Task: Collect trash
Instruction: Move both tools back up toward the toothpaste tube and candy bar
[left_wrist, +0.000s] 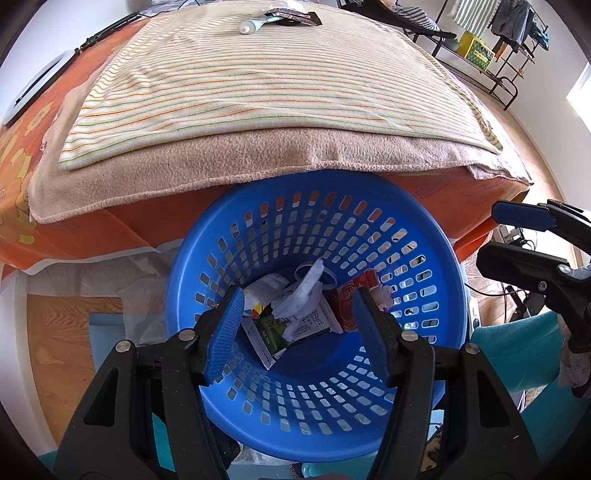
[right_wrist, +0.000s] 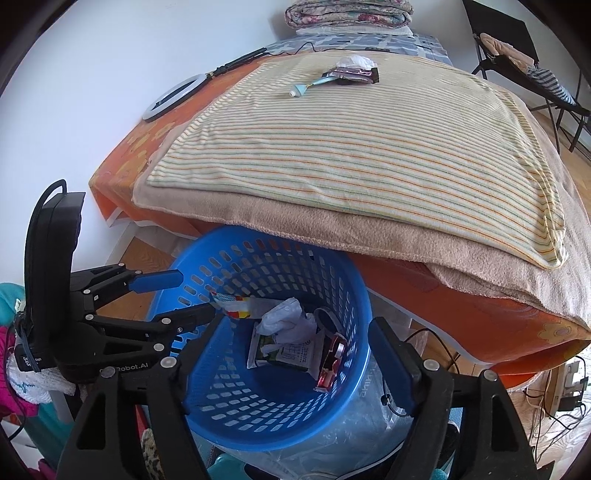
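A blue perforated basket (left_wrist: 417, 362) (right_wrist: 207, 402) stands on the floor against the bed's near edge. It holds crumpled white paper (left_wrist: 303, 291) (right_wrist: 284, 319), a green and white packet (left_wrist: 280, 332) (right_wrist: 284, 354) and a red wrapper (left_wrist: 347, 299) (right_wrist: 330, 363). My left gripper (left_wrist: 301, 330) (right_wrist: 184, 295) is open and empty over the basket. My right gripper (right_wrist: 295, 356) (left_wrist: 517, 236) is open and empty over the basket's near rim. On the far part of the bed lie a small tube (left_wrist: 251, 25) (right_wrist: 301, 89), dark wrappers (left_wrist: 295, 15) (right_wrist: 356, 74) and white crumpled paper (right_wrist: 356, 60).
The bed carries a striped cloth (left_wrist: 258, 85) (right_wrist: 362, 147) over a beige blanket (left_wrist: 207, 162) (right_wrist: 406, 236) and an orange sheet (left_wrist: 22, 155) (right_wrist: 461, 295). A ring light (right_wrist: 171, 98) lies at its left edge. Chairs (right_wrist: 517, 48) and a rack (left_wrist: 491, 48) stand beyond. Cables (right_wrist: 554, 387) run on the floor at right.
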